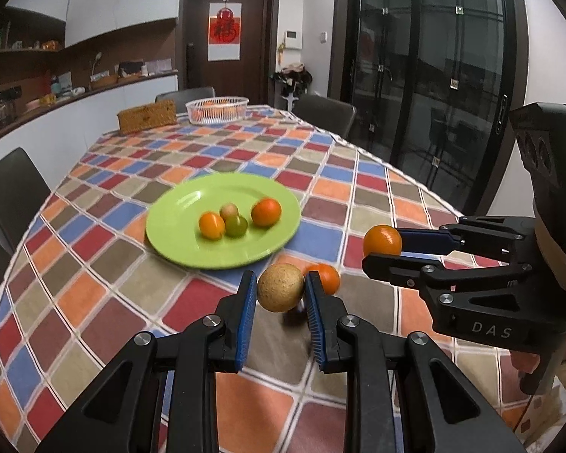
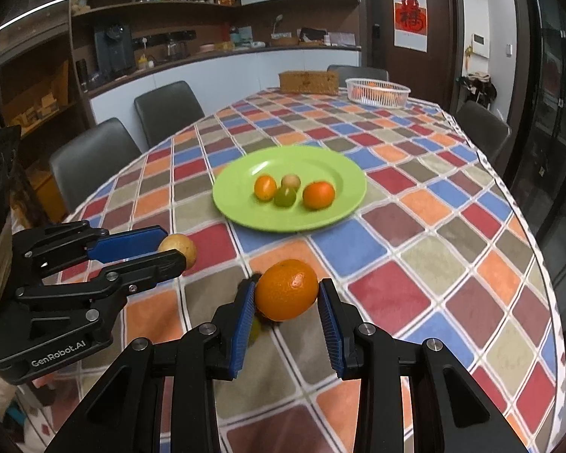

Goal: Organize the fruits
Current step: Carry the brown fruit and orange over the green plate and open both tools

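Left wrist: left gripper (image 1: 279, 294) clamps tan fruit (image 1: 280, 287), right gripper (image 2: 286, 298) orange (image 2: 286, 289), above checkered tablecloth (image 1: 94, 264).

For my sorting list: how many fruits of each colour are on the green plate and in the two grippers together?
Orange fruits: 3, two on the plate, one in the right gripper
Green fruit: 1, on the plate
Tan fruits: 2, one on the plate, one in the left gripper
Total: 6
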Available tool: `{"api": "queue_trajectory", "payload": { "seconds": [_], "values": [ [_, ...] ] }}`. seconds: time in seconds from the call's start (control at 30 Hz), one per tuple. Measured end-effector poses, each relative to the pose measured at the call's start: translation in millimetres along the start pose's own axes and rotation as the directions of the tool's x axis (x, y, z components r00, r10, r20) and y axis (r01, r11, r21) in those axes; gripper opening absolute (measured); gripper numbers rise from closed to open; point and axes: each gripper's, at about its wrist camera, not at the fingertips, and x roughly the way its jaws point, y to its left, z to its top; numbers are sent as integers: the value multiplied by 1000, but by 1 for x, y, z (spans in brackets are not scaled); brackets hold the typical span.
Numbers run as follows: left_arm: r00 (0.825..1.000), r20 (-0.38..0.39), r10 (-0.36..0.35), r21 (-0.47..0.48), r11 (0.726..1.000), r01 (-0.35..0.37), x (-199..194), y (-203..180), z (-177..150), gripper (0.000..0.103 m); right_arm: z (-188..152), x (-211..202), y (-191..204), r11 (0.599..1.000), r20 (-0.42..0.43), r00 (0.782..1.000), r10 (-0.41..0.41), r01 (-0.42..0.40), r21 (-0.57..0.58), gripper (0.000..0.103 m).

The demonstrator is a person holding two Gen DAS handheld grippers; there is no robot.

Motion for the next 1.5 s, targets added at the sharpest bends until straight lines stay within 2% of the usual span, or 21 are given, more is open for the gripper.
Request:
{"api": "queue_trajectory", "payload": {
  "seconds": [0.27,0.47,0.7,1.2,1.5],
  "values": [
    [999,47,21,-9,1000,-21,6,14,31,26,36,8,-5,1000,46,999,14,-14,1,35],
    [998,55,20,-31,999,-18,15,26,50,26,64,21,-9,1000,63,998,21,-21,-2,35],
    [999,39,21,-60,998,-18,35,46,69,26,94,43,-16,1000,46,999,27,-26,-11,35],
    [997,-74,29,-128,991,-39,102,93,94,26,127,114,-29,1000,-66,998,12,-13,-21,35],
    [984,-175,37,-183,981,-69,144,115,91,26,133,155,-40,999,-150,988,33,-29,31,35]
  ]
}}
